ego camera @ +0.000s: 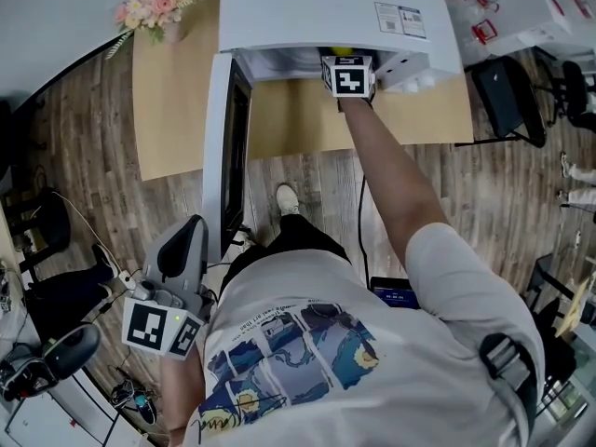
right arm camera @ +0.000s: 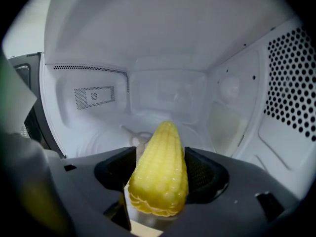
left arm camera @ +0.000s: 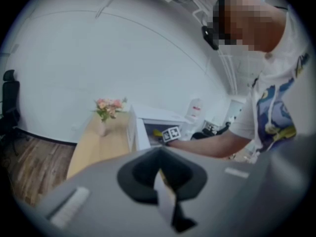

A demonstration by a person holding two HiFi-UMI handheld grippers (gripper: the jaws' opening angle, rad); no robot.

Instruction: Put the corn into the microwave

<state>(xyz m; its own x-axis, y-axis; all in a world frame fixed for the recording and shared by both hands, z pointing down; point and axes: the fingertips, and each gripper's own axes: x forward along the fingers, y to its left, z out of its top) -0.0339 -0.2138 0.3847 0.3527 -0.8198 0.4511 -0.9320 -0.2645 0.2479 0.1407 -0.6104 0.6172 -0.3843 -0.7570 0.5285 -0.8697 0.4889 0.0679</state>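
Note:
A yellow corn cob points tip-first into the white microwave cavity, and my right gripper is shut on its thick end. It hangs above the cavity floor, short of the turntable hub. In the head view the microwave stands on a wooden table with its door swung open to the left. My right gripper reaches into the opening, where a bit of corn shows. My left gripper hangs low at the person's side, jaws together and holding nothing.
A vase of pink flowers stands on the wooden table left of the microwave. A black office chair is on the right, dark chairs and cables on the left. Perforated vents line the cavity's right wall.

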